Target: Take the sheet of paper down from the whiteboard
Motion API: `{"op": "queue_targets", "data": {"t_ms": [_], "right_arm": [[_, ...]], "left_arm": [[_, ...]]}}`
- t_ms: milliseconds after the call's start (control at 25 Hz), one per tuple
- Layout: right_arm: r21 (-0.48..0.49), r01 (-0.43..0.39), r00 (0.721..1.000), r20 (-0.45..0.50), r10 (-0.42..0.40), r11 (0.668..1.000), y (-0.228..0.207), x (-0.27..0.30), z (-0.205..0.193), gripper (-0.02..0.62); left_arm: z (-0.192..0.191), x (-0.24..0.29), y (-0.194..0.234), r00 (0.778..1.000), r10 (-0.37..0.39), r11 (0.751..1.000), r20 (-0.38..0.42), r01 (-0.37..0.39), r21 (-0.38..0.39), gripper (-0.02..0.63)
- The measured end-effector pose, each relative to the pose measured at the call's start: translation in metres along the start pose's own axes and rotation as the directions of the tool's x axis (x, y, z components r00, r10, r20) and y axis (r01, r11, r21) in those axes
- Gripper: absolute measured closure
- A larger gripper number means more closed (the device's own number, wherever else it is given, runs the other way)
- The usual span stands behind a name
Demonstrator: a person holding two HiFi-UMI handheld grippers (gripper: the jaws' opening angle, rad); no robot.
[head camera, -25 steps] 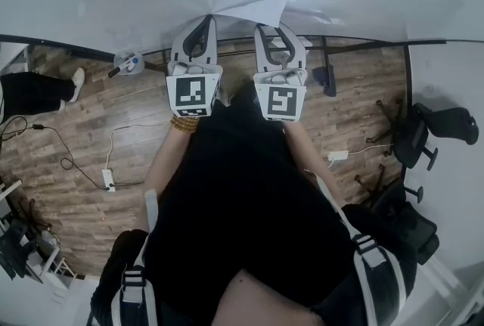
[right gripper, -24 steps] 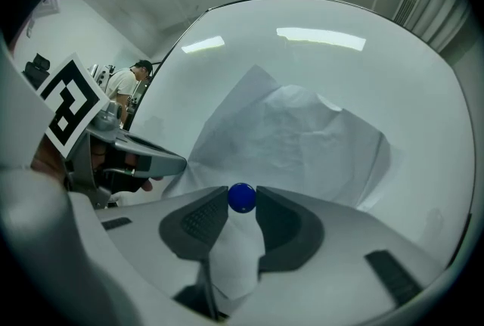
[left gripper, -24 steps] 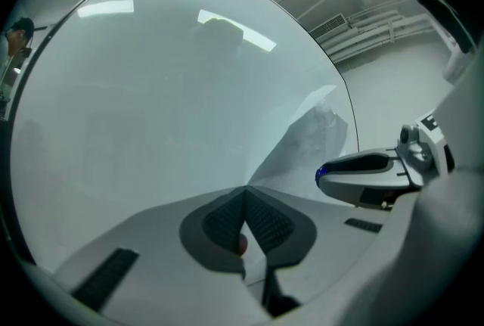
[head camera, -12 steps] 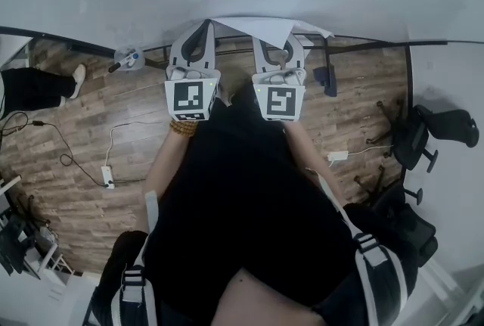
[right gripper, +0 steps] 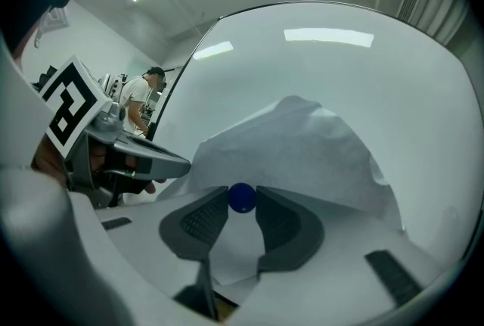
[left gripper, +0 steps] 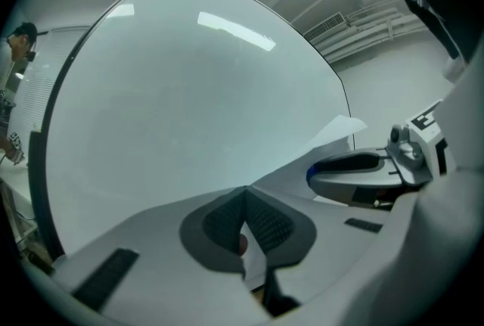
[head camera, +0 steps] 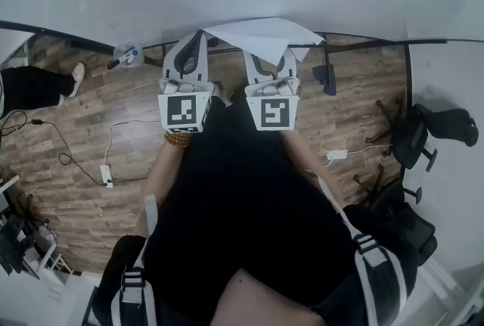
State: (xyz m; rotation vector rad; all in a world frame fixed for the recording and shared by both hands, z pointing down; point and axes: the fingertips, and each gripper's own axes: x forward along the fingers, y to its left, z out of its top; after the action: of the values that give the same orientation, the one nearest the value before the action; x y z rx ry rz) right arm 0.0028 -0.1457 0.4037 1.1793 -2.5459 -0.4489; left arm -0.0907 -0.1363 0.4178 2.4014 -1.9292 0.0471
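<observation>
Left tongs point(left gripper: 246, 197) on paper sheet point(head camera: 261, 35), right tongs point(right gripper: 242, 205) on magnet point(right gripper: 241, 196)

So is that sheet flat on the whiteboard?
Lifted: the sheet of paper humps away from the whiteboard, pinched by the left gripper; the right gripper grips a blue magnet.
</observation>
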Motion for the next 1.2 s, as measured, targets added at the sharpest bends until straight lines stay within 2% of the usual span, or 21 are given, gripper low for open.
{"op": "queue_targets", "data": {"t_ms": [240,440,480,600,640,880,1080,1200], "right_arm": [[-0.017,-0.023,1.000,0.000,0.023,1.000,0.019,-0.003,0.007,0.482],[-0.019,-0.046,0.999,-0.006,0.046,0.999,0.021,-0.020,0.010,0.482],[-0.001,-0.046,0.999,0.002,0.046,0.999,0.021,-0.025,0.012,0.482],[0.173,-0.019,0.998,0.056,0.009,0.985,0.023,-0.036,0.019,0.482],[0.194,-0.025,0.998,0.054,0.014,0.981,0.024,-0.040,0.019,0.482],[0.181,-0.090,0.995,0.048,0.083,0.979,0.033,-0.059,0.022,0.482],[0.124,-0.170,0.976,0.161,0.149,0.978,0.043,-0.075,0.046,0.482],[0.110,-0.179,0.966,0.209,0.153,0.978,0.040,-0.082,0.056,0.482]], "left_arm": [[0.001,-0.011,0.019,1.000,0.024,1.000,0.012,-0.024,-0.004,0.600],[0.012,-0.018,0.013,0.999,0.028,1.000,0.033,-0.028,-0.001,0.600],[0.015,-0.019,0.013,0.999,0.029,1.000,0.041,-0.029,-0.002,0.601],[0.017,-0.022,0.021,0.998,0.043,0.999,0.055,-0.042,-0.010,0.600],[0.016,-0.023,0.025,0.997,0.050,0.999,0.055,-0.050,-0.013,0.600],[0.011,-0.030,0.044,0.994,0.100,0.995,0.048,-0.098,-0.031,0.600],[0.014,-0.041,0.062,0.987,0.148,0.988,0.059,-0.146,-0.042,0.600],[0.019,-0.053,0.075,0.979,0.192,0.981,0.072,-0.189,-0.037,0.600]]}}
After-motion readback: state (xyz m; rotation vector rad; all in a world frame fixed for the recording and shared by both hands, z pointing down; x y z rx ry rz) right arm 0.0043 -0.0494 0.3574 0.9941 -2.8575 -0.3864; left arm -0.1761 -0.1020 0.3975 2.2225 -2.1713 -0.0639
